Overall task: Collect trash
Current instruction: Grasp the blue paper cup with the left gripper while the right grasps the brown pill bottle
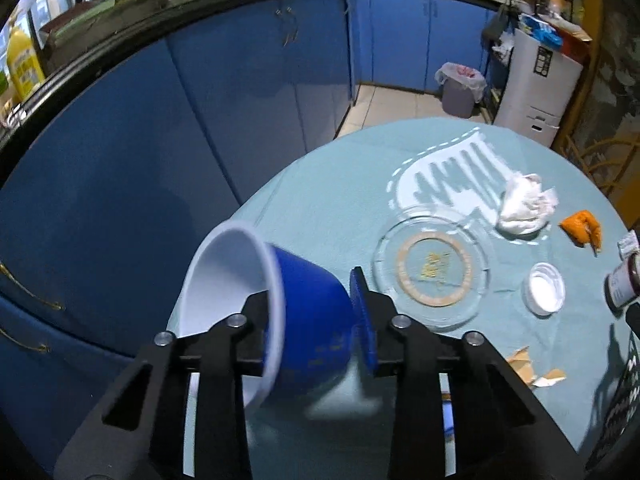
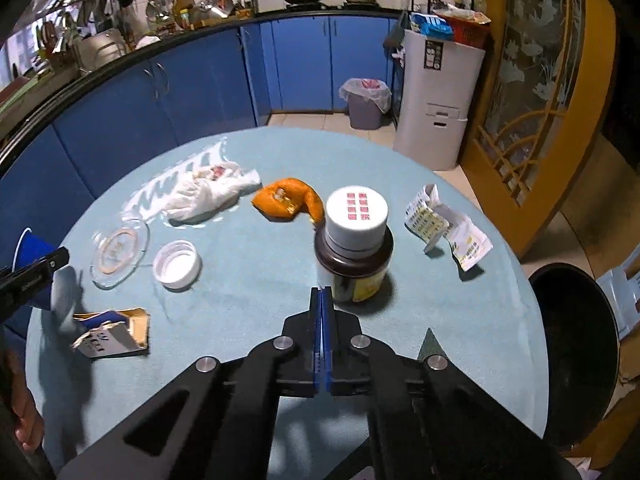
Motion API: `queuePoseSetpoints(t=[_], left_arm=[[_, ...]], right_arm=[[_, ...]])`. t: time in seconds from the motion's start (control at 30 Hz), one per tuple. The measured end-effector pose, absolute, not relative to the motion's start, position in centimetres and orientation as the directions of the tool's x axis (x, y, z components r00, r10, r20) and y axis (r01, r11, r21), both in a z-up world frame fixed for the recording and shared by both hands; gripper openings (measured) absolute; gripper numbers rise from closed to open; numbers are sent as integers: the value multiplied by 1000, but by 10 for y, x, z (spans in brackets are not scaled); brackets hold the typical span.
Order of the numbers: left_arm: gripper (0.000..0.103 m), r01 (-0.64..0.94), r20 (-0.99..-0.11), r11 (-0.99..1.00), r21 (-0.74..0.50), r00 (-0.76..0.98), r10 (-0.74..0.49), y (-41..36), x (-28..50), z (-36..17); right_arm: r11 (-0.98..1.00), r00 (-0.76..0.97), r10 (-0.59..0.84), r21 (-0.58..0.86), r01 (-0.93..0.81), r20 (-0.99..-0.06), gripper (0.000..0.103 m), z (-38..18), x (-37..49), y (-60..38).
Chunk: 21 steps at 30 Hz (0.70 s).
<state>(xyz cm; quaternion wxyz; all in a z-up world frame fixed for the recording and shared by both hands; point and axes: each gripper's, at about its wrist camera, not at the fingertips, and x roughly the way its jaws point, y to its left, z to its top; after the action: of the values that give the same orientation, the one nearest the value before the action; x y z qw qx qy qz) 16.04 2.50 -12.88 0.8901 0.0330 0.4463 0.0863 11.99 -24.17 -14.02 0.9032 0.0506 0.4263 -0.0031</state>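
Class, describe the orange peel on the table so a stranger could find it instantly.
Start at the round table with the pale blue cloth. Near its far side, between the crumpled white tissue and the brown bottle, lies the orange peel. It is the only bright orange, curled scrap there.

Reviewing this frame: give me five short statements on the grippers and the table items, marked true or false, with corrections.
1. The left gripper holds the blue cup. True.
2. The right gripper is wide open. False: its jaws are shut, holding nothing.
3. The jar has its white cap on. True.
4. The orange peel lies on the glass plate. False: it lies on the tablecloth, apart from the plate.
5. The loose white lid lies beside the glass plate. True.
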Motion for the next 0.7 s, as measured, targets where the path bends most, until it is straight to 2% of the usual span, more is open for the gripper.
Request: queuePoseSetpoints(t=[0.47,0.6,0.63,0.67,0.7], left_arm=[[30,-120,-769,984,129,614,176,11,156,-113],[30,-133,-772,984,118,611,175,16,158,-111],[30,-135,-771,984,118,612,176,16,159,-110],[30,-137,-771,984,116,612,176,17,160,-110],[30,-140,-772,984,112,611,175,18,160,-109]], right_arm=[[987,676,93,155,31,-731,1,-122,111,-253],[990,713,97,139,1,-694,6,-115,113,-253],[993,720,80,116,0,-689,13,-112,114,-251],[993,720,84,116,-5,-689,48,-112,116,-249],[991,713,101,129,-15,-693,96,-113,120,-249]])
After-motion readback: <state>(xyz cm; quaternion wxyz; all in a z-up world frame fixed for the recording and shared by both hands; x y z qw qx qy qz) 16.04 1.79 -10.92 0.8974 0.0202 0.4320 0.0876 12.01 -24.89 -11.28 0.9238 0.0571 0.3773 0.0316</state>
